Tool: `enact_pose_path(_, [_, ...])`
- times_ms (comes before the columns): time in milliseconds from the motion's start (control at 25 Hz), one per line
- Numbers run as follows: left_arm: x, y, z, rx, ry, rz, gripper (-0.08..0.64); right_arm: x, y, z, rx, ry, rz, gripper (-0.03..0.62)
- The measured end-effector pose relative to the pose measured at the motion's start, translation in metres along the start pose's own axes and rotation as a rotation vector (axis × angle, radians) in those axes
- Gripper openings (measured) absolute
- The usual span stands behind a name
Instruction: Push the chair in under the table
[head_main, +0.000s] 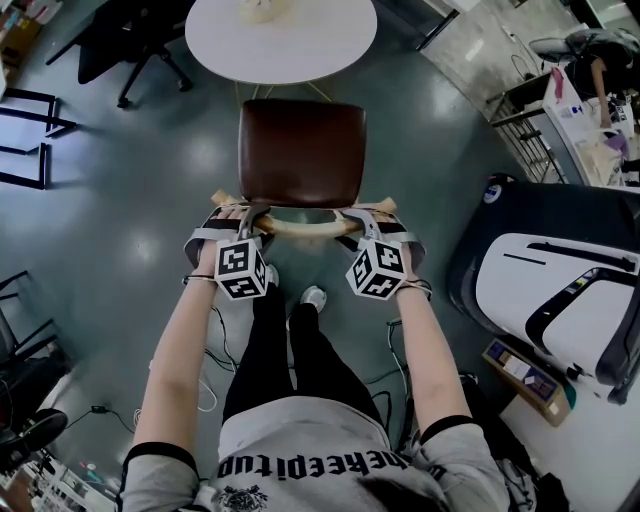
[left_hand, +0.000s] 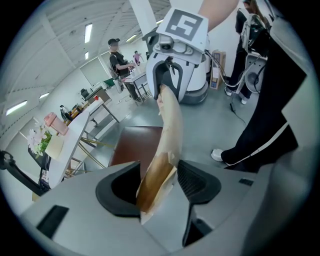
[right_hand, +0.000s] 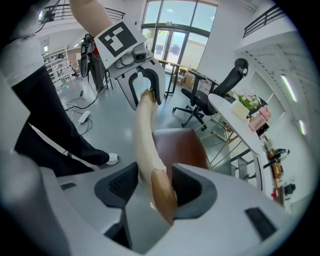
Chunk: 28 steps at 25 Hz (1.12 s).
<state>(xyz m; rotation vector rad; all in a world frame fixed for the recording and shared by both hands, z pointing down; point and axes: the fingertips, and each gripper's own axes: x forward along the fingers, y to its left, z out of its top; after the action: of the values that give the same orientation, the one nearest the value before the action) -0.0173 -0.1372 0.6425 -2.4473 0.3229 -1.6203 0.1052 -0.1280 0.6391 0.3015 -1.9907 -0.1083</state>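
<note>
Your left gripper (head_main: 243, 212) had its jaws set wide and closed on the left end of the chair's curved wooden backrest rail (head_main: 300, 228). The left gripper view showed the pale wood filling the gap between the two dark pads. Your right gripper (head_main: 362, 215) held the right end of the same rail in the same way, jaws wide with the wood seated between them. Both grippers pointed steeply down, and each one's marker cube faced up towards you.

The rail's long axis ran left to right, straight across the line of the push. You had one hand at each end, so neither was nearer than the other.

Just beyond the rail lay the chair's brown seat (head_main: 302, 150), stretching away from you. Farther on stood the round white table (head_main: 320, 40). The seat's far edge sat just short of the table's near rim, so the chair was not yet under it. The table's thin golden legs (head_main: 325, 92) showed in the gap between the two.

The push therefore looked to run straight ahead, away from your feet (head_main: 314, 297), with even pressure from both hands to keep the chair from swinging.
</note>
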Motion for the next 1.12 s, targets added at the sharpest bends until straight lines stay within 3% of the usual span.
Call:
enact_pose_path(680, [0.014, 0.027, 0.01, -0.03, 0.011, 0.016, 0.238, 0.005, -0.036, -0.011, -0.003, 0.026, -0.017, 0.221])
enact_pose_path(1120, [0.014, 0.027, 0.009, -0.021, -0.002, 0.014, 0.238, 0.006, -0.035, -0.01, -0.014, 0.009, -0.004, 0.219])
